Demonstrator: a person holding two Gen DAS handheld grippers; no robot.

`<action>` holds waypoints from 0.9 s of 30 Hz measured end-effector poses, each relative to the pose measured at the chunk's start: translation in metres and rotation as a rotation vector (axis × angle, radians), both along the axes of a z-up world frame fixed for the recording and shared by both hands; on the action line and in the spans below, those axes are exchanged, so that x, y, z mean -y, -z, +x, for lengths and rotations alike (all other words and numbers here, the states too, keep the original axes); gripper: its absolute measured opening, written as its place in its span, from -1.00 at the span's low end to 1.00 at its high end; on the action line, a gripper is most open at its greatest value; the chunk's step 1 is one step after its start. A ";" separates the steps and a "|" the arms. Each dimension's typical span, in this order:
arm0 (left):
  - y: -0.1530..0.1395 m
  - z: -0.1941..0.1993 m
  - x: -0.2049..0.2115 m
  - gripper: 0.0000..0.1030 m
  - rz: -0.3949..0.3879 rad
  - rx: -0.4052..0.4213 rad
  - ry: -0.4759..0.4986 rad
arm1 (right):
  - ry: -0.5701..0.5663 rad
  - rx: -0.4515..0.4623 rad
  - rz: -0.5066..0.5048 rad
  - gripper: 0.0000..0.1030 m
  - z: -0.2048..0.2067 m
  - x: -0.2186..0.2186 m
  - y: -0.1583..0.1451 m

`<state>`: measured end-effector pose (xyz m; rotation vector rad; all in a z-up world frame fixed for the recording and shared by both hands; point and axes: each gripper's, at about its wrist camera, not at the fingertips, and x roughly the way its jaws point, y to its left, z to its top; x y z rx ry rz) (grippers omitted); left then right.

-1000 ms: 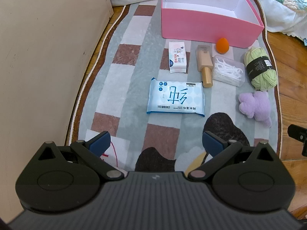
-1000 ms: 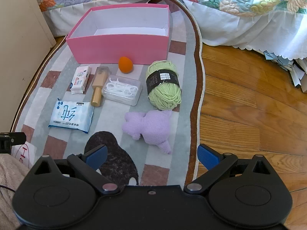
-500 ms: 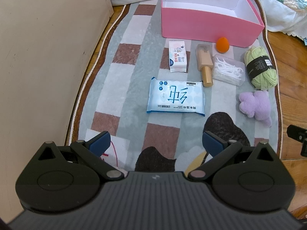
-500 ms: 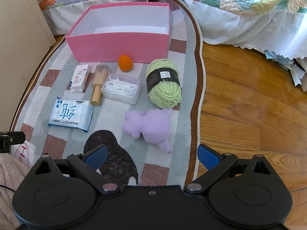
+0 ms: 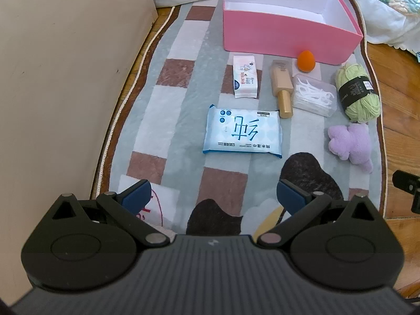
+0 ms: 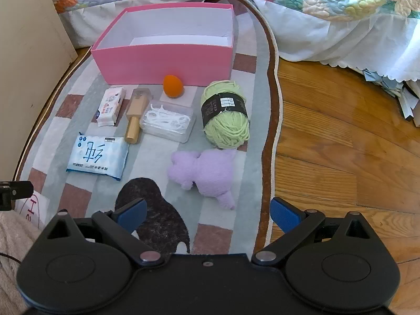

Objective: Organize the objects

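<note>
Starting point: both the left gripper (image 5: 214, 193) and right gripper (image 6: 207, 211) are held above the rug (image 5: 183, 60), jaws spread, nothing held. Pink box (image 6: 162, 60) looks empty; the purple plush toy (image 6: 203, 169), nearest the right gripper, is best pinched mid-body.

Both wrist views look down and forward over the rug (image 5: 183, 99) toward the pink box (image 5: 283, 36) at its far end. The left stands nearer the rug's left edge, the right (image 6: 262, 120) nearer its right edge; both share the items between.
</note>
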<state>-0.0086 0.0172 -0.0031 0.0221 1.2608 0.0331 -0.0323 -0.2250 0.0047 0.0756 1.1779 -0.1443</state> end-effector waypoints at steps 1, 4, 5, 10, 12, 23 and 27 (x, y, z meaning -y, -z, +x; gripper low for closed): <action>0.000 0.000 0.000 1.00 0.000 0.000 0.000 | -0.001 0.000 0.000 0.97 0.000 0.000 0.000; 0.000 0.000 0.000 1.00 -0.001 0.000 0.002 | -0.001 -0.001 0.000 0.97 -0.001 0.000 0.000; 0.000 0.000 -0.001 1.00 0.000 -0.001 0.003 | -0.001 -0.001 0.000 0.97 -0.001 0.000 0.000; -0.008 -0.003 0.002 1.00 -0.012 0.005 0.018 | -0.004 -0.003 -0.001 0.97 -0.002 0.000 0.002; -0.015 -0.004 0.003 1.00 -0.015 0.015 0.030 | -0.008 0.002 0.007 0.97 -0.003 0.001 0.000; -0.030 0.048 -0.008 1.00 -0.124 0.167 0.173 | -0.294 0.238 0.218 0.97 0.020 -0.016 -0.008; 0.008 0.089 -0.015 1.00 -0.188 0.093 0.147 | -0.295 0.166 0.262 0.95 0.051 -0.027 0.027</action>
